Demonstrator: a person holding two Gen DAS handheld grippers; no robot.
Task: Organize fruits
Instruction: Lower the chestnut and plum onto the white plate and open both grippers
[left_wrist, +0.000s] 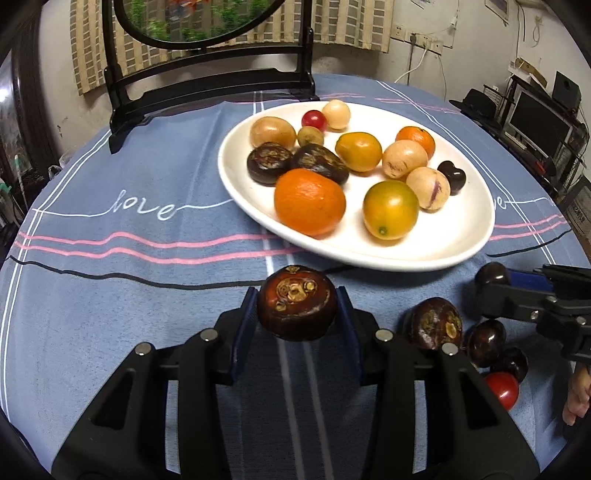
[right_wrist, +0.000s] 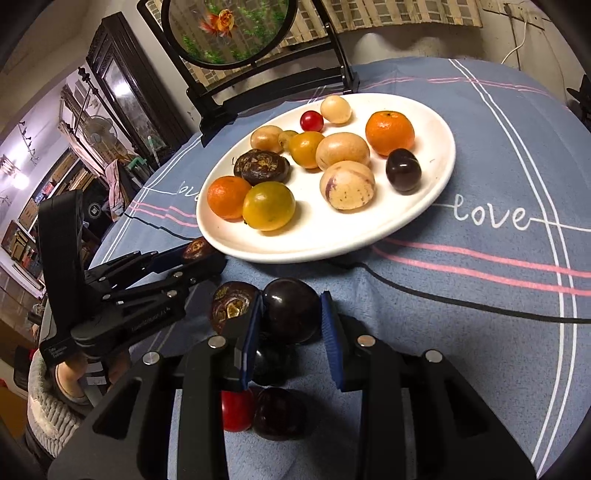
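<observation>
Two grippers pinching | left gripper (left_wrist: 297, 310): water chestnut (left_wrist: 296, 301), bud-end up | right gripper (right_wrist: 291, 325): dark fruit (right_wrist: 291, 310), upright

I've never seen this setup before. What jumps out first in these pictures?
A white plate heaped with oranges, yellow and dark fruits sits mid-table on a blue cloth reading "love". In front of it, the left hand-held gripper clamps a dark water chestnut, and the right hand-held gripper clamps a glossy dark fruit.

Mounted close behind each tool, angled down across the table (left_wrist: 110, 295); white plate (left_wrist: 461, 236) shared at twelve o'clock.
</observation>
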